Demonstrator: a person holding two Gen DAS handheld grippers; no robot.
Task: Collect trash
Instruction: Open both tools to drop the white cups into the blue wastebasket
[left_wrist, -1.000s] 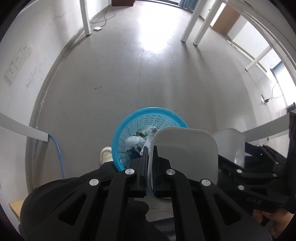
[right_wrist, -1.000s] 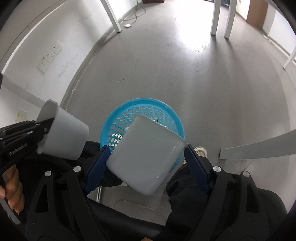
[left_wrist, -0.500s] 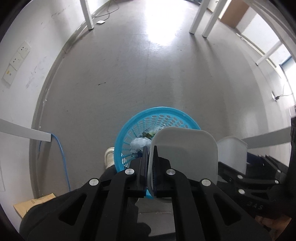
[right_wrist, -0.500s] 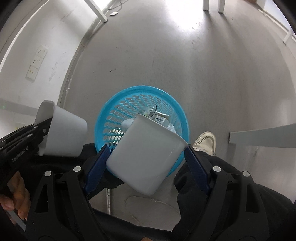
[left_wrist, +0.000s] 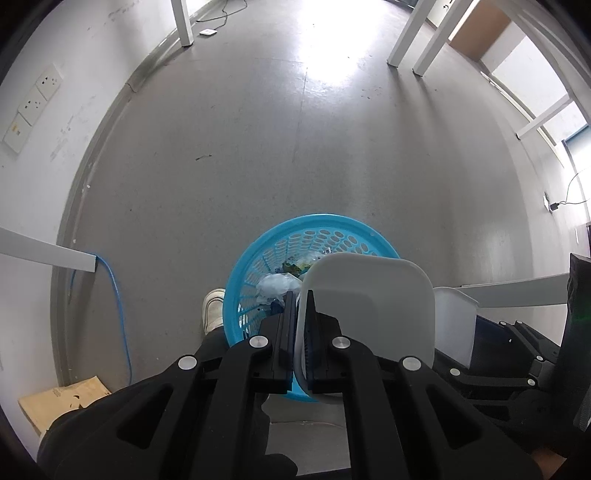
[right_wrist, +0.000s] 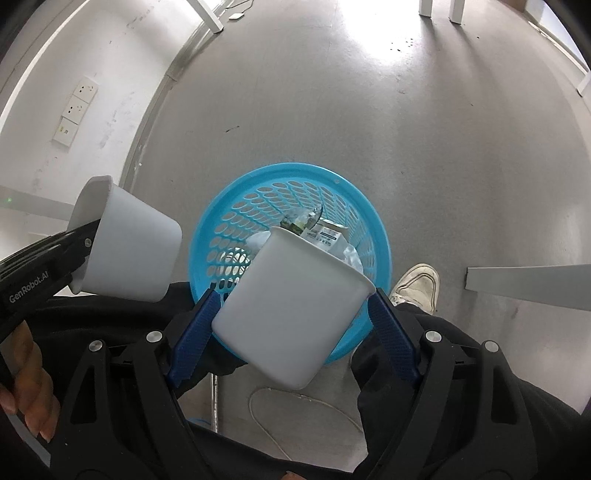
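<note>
left gripper (left_wrist: 300, 314): jaws pinched tight on the side wall of a white bin (left_wrist: 369, 306), one finger inside, one outside; bin mouth faces down toward the basket
right gripper (right_wrist: 291, 317): blue pads clamped wide on the outside of a second white bin (right_wrist: 291, 306), tilted, mouth tipped over the basket
white bins: two, one per gripper, apart from each other
blue basket (right_wrist: 288, 181): one, on the floor just beyond both bins, between the person's legs
trash (right_wrist: 325, 236): inside basket, wrappers and crumpled plastic, count unclear
shoes: one white shoe (right_wrist: 417, 284) beside basket
floor (left_wrist: 295, 147): grey, table legs far off
</note>
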